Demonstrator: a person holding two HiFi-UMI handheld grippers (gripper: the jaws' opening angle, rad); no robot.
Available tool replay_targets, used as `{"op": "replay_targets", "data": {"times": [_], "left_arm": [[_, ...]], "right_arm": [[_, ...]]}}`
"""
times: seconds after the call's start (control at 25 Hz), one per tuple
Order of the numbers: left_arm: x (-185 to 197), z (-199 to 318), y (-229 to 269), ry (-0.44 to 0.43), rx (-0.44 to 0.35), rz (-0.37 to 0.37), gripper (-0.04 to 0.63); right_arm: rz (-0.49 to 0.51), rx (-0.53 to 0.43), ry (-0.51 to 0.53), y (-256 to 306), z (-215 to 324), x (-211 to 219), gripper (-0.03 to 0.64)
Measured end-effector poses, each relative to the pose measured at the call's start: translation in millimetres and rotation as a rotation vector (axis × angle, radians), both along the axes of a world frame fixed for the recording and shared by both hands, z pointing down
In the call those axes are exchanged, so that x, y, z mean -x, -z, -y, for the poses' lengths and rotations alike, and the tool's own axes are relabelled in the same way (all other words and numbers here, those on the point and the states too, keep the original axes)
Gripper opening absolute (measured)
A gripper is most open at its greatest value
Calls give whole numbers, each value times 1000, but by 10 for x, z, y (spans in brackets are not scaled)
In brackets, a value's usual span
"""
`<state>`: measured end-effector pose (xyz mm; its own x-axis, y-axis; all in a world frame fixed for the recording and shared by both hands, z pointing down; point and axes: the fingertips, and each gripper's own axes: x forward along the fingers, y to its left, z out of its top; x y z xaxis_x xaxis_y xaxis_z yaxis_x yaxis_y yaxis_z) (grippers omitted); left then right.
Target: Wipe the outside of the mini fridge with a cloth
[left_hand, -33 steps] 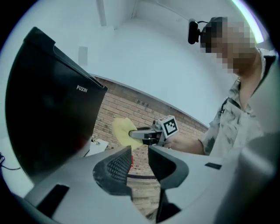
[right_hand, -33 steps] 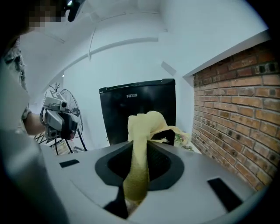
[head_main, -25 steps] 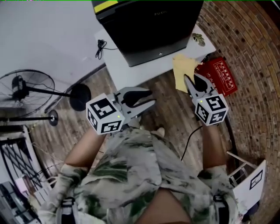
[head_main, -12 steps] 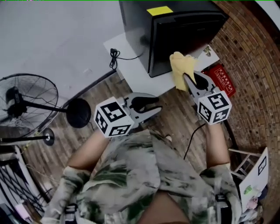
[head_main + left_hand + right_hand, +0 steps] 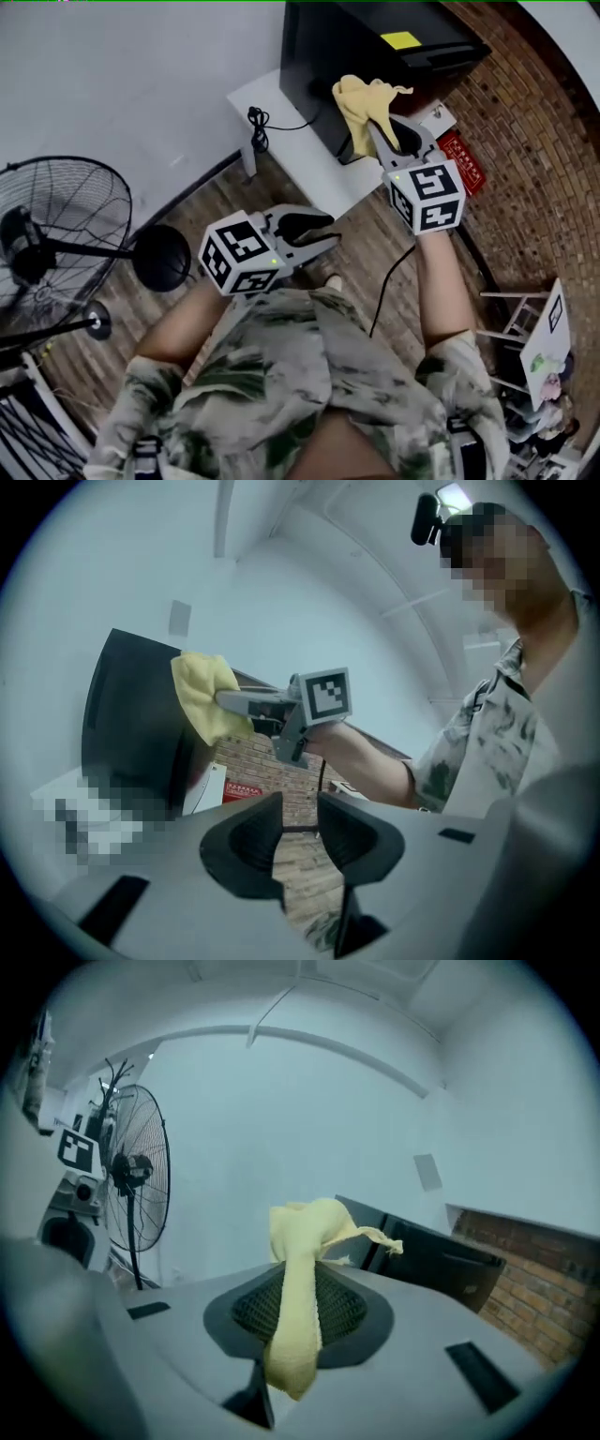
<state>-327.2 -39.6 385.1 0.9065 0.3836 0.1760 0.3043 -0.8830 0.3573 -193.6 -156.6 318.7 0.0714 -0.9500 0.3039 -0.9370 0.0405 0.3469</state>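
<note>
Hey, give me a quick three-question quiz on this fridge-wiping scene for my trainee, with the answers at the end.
1. True or false: the left tongs hold the cloth.
2. In the head view, the fan stands: A) left of the fridge, B) right of it, C) on top of it.
3. Fill in: the right tongs are shut on the ___.
Key: 1 false; 2 A; 3 cloth.
</note>
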Motion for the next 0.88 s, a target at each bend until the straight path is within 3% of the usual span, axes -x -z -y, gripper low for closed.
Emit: {"op": "replay_targets", "data": {"times": [0.44, 0.64, 0.88], "left_arm": [[339, 128, 104, -26, 15, -62, 121], [405, 166, 110, -32, 22, -72, 121], [542, 286, 50, -19, 43, -71, 121]], "right_arm": [[-443, 35, -157, 747, 711, -110, 87], [-544, 86, -245, 690, 879, -300, 87], [-596, 162, -310, 352, 1024, -424, 87]]}}
